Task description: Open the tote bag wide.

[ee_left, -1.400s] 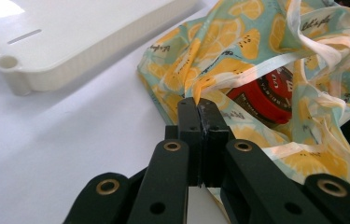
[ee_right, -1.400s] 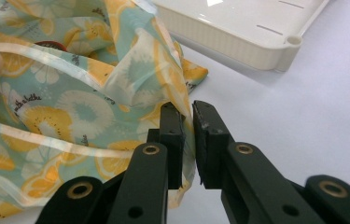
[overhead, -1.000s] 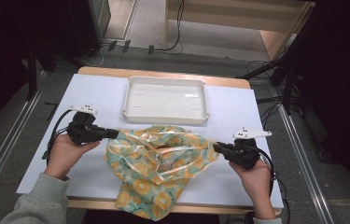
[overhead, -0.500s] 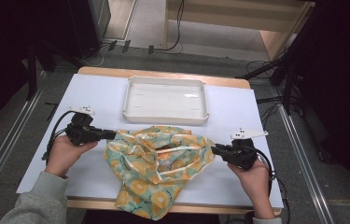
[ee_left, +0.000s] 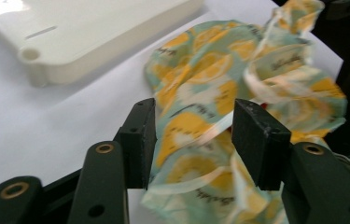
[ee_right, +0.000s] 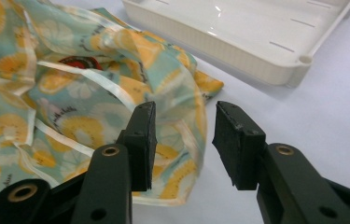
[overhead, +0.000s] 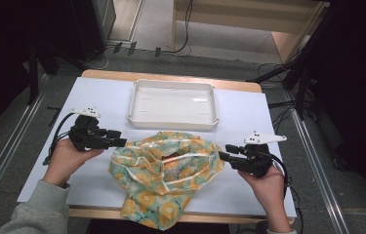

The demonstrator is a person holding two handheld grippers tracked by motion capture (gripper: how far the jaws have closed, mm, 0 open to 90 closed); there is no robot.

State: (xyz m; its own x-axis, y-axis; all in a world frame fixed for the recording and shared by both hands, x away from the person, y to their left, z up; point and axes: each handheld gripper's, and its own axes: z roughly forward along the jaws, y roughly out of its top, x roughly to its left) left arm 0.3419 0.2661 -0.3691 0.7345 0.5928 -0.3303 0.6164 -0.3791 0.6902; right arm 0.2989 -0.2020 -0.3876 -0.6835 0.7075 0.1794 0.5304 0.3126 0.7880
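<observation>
Cloth (overhead: 166, 170), lemon-printed and crumpled, lies on the white table (overhead: 102, 97) just in front of the tray (overhead: 173, 103), its lower edge draped over the near side. Left gripper (overhead: 122, 142) and right gripper (overhead: 222, 155) have just been opening; cloth sits loosely between each pair of jaws, unpressed. Release step judged in hand; regripping should come next.

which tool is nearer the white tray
Left. The left tool sits just below the white tray's near-left corner; the right tool lies farther out, below and beyond its near-right corner. Both flank the cloth bag.
</observation>
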